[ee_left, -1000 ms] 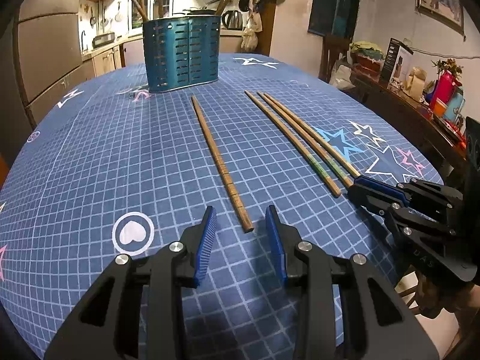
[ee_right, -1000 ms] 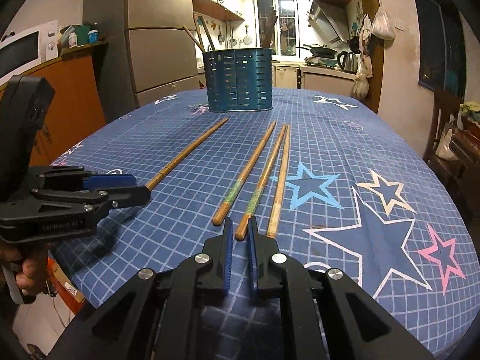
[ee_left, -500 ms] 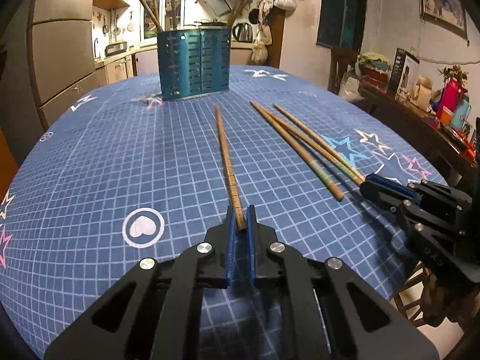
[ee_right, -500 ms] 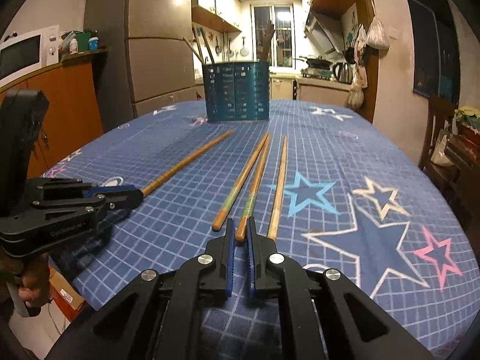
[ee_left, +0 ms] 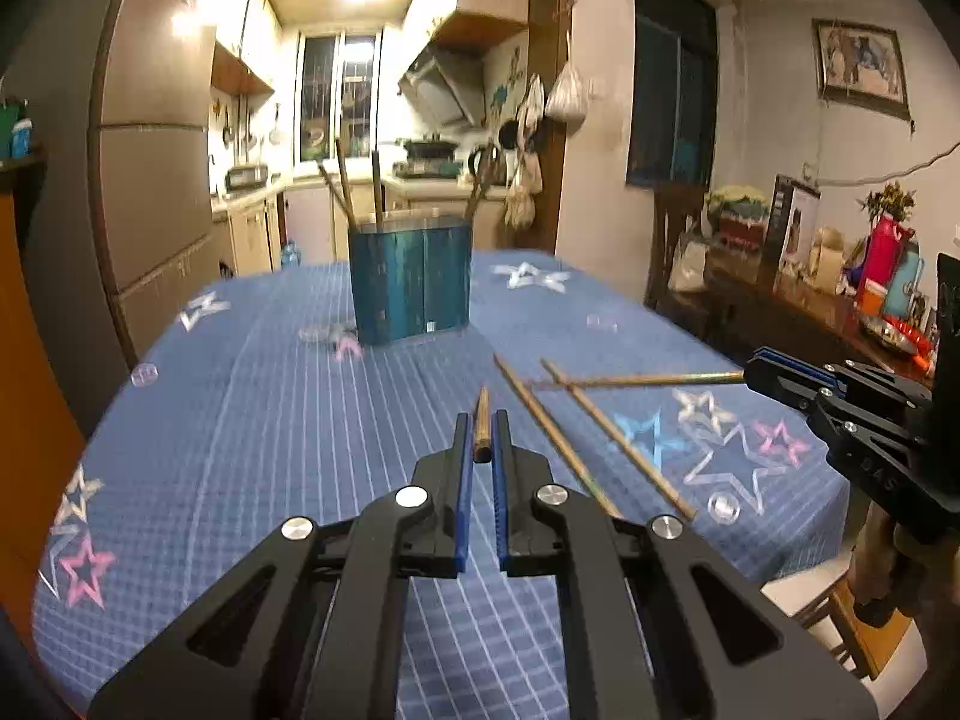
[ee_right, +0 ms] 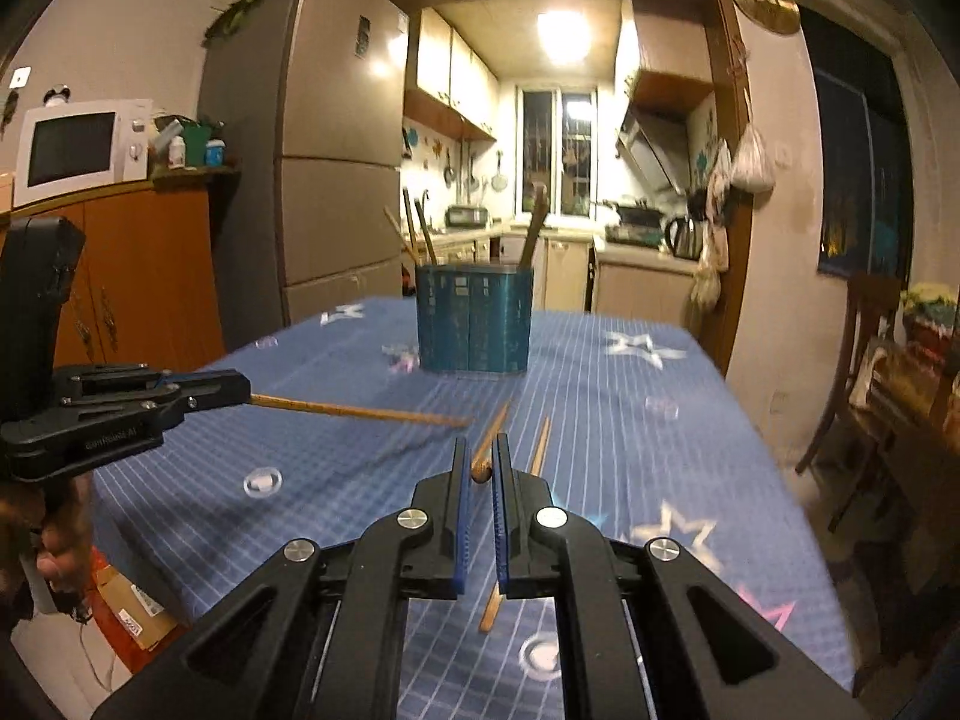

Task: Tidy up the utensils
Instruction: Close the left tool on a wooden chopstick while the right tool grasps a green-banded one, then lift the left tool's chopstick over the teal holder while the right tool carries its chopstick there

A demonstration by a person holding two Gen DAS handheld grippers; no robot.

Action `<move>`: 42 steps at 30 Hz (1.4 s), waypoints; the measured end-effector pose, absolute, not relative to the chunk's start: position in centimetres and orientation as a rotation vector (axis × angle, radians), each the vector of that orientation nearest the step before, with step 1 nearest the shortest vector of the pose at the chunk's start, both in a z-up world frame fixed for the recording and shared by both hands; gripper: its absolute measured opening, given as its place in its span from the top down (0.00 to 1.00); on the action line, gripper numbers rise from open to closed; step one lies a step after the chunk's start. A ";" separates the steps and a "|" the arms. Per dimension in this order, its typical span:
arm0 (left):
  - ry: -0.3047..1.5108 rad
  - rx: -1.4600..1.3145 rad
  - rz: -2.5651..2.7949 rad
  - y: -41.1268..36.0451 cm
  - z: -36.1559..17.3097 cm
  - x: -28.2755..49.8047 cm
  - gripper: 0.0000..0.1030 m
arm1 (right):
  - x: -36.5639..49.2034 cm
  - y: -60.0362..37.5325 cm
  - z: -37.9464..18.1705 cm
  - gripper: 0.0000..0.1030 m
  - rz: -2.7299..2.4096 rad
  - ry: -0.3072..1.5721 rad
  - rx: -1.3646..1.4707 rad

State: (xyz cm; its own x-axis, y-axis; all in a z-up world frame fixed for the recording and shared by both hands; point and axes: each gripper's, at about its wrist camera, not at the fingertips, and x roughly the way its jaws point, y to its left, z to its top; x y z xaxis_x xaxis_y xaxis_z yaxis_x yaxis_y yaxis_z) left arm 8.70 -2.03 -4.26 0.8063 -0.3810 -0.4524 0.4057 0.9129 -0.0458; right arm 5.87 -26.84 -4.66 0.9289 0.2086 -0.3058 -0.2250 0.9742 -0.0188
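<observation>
**Two grippers, one chopstick each, above the blue table**

The left gripper (ee_left: 480, 429) is closed tight on the end of one chopstick (ee_left: 481, 420). That stick is off the table and points toward the blue holder (ee_left: 411, 285). The right gripper (ee_right: 479, 456) is closed tight on another chopstick (ee_right: 489, 441), also off the cloth.

In the left view, the right gripper's stick reaches in from the side and crosses above two loose chopsticks (ee_left: 600, 438) that lie flat on the tablecloth (ee_left: 240, 450). They lie between the grippers and the holder, a bit to the right.

The blue holder stands upright near the far end of the table, well apart from both grippers. A few sticks already poke out of its top.

Behind it are a fridge (ee_right: 336, 180), a microwave (ee_right: 78, 147) and a kettle (ee_right: 684, 237). A chair (ee_right: 864, 372) stands at the right side of the table.
</observation>
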 end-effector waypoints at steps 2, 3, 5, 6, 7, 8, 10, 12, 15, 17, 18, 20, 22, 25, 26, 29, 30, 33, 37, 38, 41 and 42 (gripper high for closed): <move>0.448 0.056 -0.421 -2.2 -3.1 9.0 0.96 | 6.3 -27.1 -3.4 0.93 0.236 0.293 -0.055; 0.433 0.054 -0.424 -2.2 -2.3 9.2 0.96 | 6.6 -27.3 -2.6 0.93 0.245 0.285 -0.056; 0.416 0.045 -0.433 -2.3 -1.2 9.8 0.96 | 7.5 -27.7 -1.5 0.93 0.265 0.283 -0.046; 0.409 0.043 -0.434 -2.4 -0.5 10.2 0.96 | 8.1 -27.9 -0.8 0.93 0.274 0.283 -0.039; 0.407 0.041 -0.437 -2.5 0.0 10.7 0.96 | 8.7 -28.2 -0.3 0.93 0.281 0.283 -0.033; 0.407 0.036 -0.440 -2.6 0.4 11.2 0.96 | 9.1 -28.3 0.0 0.93 0.287 0.285 -0.027; 0.408 0.024 -0.445 -2.9 1.3 12.4 0.96 | 10.5 -28.9 1.1 0.93 0.297 0.290 -0.016; 0.413 0.009 -0.455 -3.0 2.1 13.6 0.96 | 11.6 -29.2 1.9 0.93 0.305 0.294 -0.006; 0.422 0.002 -0.456 -3.4 2.9 15.4 0.96 | 13.4 -29.7 3.3 0.93 0.316 0.299 -0.002; 0.425 0.005 -0.451 -3.7 3.2 16.3 0.96 | 14.4 -29.8 3.9 0.93 0.326 0.308 0.000; 0.425 0.010 -0.446 -3.9 3.5 16.8 0.96 | 15.0 -30.0 4.2 0.93 0.331 0.313 0.006; 0.424 0.014 -0.444 -4.1 3.8 17.2 0.96 | 15.9 -30.1 4.6 0.93 0.337 0.319 0.011; 0.420 0.024 -0.440 -4.4 4.2 17.6 0.96 | 16.8 -30.3 5.1 0.93 0.347 0.325 0.020; 0.415 0.034 -0.439 -4.5 4.7 17.9 0.96 | 17.9 -30.5 5.6 0.93 0.355 0.330 0.033; 0.414 0.035 -0.438 -4.6 4.9 18.0 0.96 | 18.1 -30.4 5.7 0.93 0.356 0.331 0.032; 0.413 0.036 -0.435 -4.6 5.5 18.5 0.96 | 19.0 -30.3 6.4 0.93 0.363 0.329 0.034; 0.412 0.036 -0.435 -4.6 5.7 18.6 0.96 | 19.1 -30.2 6.6 0.93 0.365 0.326 0.033; 0.404 0.040 -0.428 -4.5 6.7 18.9 0.96 | 19.6 -30.3 7.6 0.93 0.369 0.314 0.031; 0.391 0.031 -0.423 -4.2 8.4 19.6 0.96 | 20.1 -30.6 9.9 0.93 0.371 0.290 0.031; 0.389 0.028 -0.421 -4.1 8.9 19.9 0.96 | 20.3 -30.7 10.4 0.93 0.371 0.286 0.031; 0.371 0.022 -0.411 -3.8 10.9 20.6 0.96 | 21.1 -31.0 12.9 0.93 0.375 0.267 0.034; 0.363 0.019 -0.408 -3.7 11.9 20.8 0.96 | 21.3 -31.0 13.6 0.93 0.375 0.260 0.034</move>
